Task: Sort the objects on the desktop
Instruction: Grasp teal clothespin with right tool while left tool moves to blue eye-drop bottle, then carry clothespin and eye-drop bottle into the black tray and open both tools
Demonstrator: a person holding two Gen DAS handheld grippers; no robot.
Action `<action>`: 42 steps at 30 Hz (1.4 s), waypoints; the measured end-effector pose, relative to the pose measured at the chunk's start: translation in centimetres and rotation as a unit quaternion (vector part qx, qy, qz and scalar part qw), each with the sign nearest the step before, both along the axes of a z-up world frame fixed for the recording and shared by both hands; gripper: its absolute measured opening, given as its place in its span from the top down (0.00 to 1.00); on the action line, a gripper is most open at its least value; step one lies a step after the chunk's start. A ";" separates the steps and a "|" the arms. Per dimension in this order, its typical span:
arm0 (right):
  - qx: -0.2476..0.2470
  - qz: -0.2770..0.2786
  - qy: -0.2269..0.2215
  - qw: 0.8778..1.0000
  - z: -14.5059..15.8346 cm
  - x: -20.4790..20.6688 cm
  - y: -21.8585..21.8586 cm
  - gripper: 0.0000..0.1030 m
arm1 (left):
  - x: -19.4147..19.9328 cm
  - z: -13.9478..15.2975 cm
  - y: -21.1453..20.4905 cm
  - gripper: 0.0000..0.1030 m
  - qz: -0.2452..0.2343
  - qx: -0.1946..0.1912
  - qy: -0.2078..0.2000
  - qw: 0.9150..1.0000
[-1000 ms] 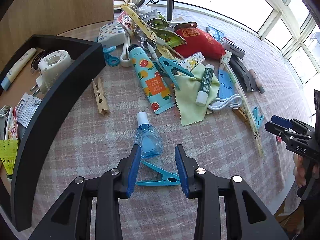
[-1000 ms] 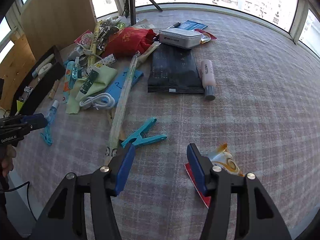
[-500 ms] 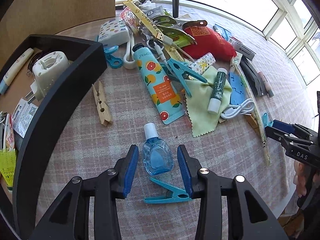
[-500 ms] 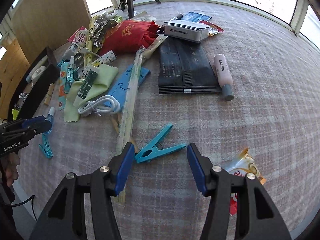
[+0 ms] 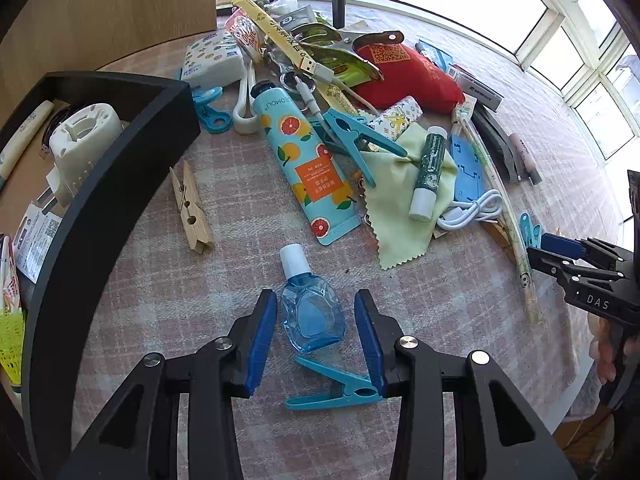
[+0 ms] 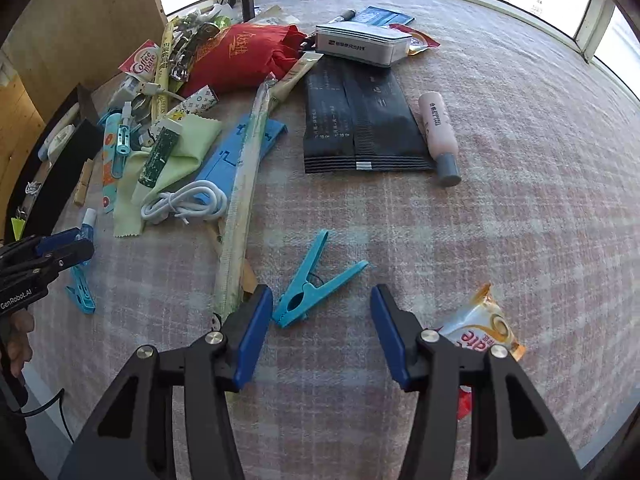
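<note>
While my left tongs (image 5: 315, 336) straddle the eye-drop bottle (image 5: 310, 309) unclenched, my right tongs (image 6: 320, 330) gape, teal clothespin (image 6: 310, 288) at 11 o'clock.

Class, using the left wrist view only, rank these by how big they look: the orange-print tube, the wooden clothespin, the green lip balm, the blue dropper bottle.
1. orange-print tube
2. blue dropper bottle, though it lies nearest the camera, which inflates it
3. wooden clothespin and green lip balm look about alike, so unranked
</note>
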State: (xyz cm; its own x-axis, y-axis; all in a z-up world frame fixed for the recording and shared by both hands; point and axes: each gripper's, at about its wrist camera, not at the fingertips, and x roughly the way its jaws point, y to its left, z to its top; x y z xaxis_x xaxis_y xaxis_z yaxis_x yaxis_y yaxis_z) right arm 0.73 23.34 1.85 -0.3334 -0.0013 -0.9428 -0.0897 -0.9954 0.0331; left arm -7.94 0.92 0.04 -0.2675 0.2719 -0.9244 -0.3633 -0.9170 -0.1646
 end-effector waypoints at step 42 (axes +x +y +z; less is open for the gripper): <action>-0.077 0.165 0.163 0.970 11.5 -3.2 -19.4 0.84 | 3.5 10.6 -20.2 0.70 0.192 -0.001 0.114 0.975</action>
